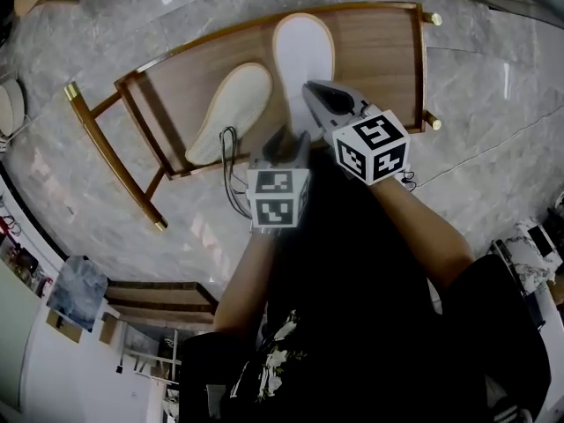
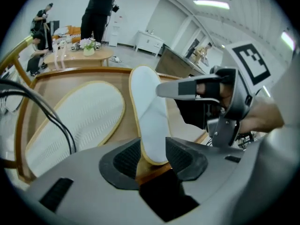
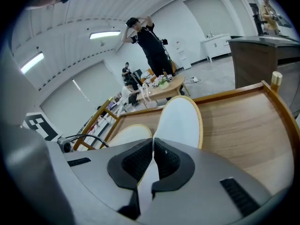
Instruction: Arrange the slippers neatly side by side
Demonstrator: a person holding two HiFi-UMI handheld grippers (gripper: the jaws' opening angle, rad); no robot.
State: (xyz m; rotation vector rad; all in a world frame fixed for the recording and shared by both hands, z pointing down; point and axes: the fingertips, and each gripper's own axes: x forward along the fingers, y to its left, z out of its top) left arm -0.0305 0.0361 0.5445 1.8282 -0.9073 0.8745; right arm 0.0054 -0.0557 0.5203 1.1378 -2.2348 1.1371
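Two pale slippers lie sole-up on a low wooden rack (image 1: 374, 60). The white slipper (image 1: 304, 47) points away from me; the cream ribbed slipper (image 1: 236, 108) lies slanted to its left. My right gripper (image 1: 310, 88) is shut on the white slipper's (image 3: 180, 121) heel edge, a thin white strip pinched between its pads (image 3: 152, 161). My left gripper (image 1: 284, 139) sits just behind, jaws wide, with the same heel (image 2: 147, 111) between its pads (image 2: 152, 156) and bare wood showing beside the left pad. The cream slipper (image 2: 79, 121) lies apart to the left.
The rack stands on a marble floor (image 1: 493, 104) and has raised side rails with brass knobs (image 1: 434, 18). A black cable (image 1: 231, 179) hangs by the left gripper. Another wooden frame (image 1: 159, 298) lies near me. People stand by a low table (image 2: 82, 55) farther off.
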